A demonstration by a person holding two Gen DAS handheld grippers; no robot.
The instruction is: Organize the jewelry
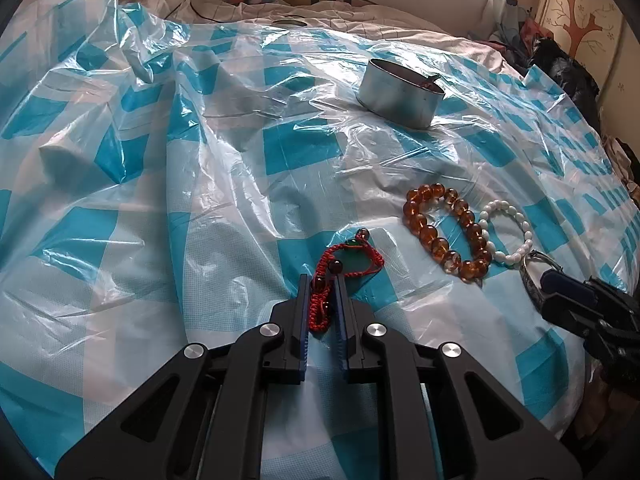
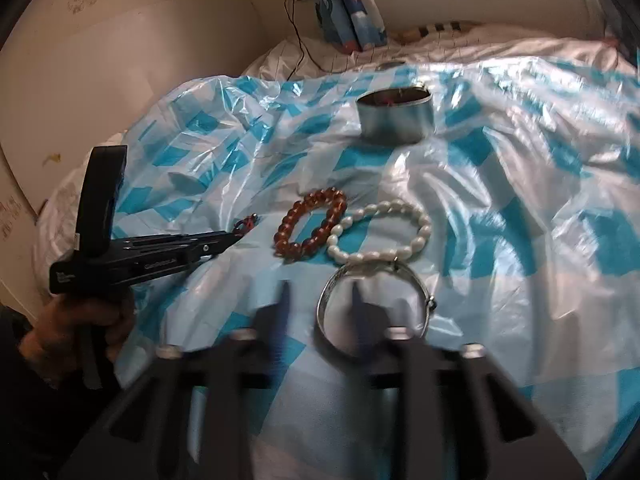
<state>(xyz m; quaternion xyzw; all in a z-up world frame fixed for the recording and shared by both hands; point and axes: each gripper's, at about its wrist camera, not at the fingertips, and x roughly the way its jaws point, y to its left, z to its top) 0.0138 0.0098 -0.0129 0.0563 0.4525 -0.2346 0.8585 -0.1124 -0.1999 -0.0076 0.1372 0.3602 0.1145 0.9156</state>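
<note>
A red cord bracelet (image 1: 325, 280) with dark beads lies on the blue-and-white plastic sheet, and my left gripper (image 1: 323, 280) is shut on it. An amber bead bracelet (image 1: 446, 228) and a white bead bracelet (image 1: 506, 236) lie to the right, touching each other; both show in the right wrist view, amber (image 2: 310, 222) and white (image 2: 380, 232). A silver bangle (image 2: 372, 312) lies nearest the right gripper (image 2: 320, 292), which is open, one finger over the bangle's inside and one outside its left rim. A round metal tin (image 1: 400, 92) (image 2: 396, 116) stands farther back.
The plastic sheet (image 1: 200, 200) covers a soft, wrinkled bed. A wall and a black cable (image 2: 298, 36) are at the back left. Dark clothing (image 1: 560, 68) is piled at the right edge. The left gripper (image 2: 236, 236) and hand show at the left of the right wrist view.
</note>
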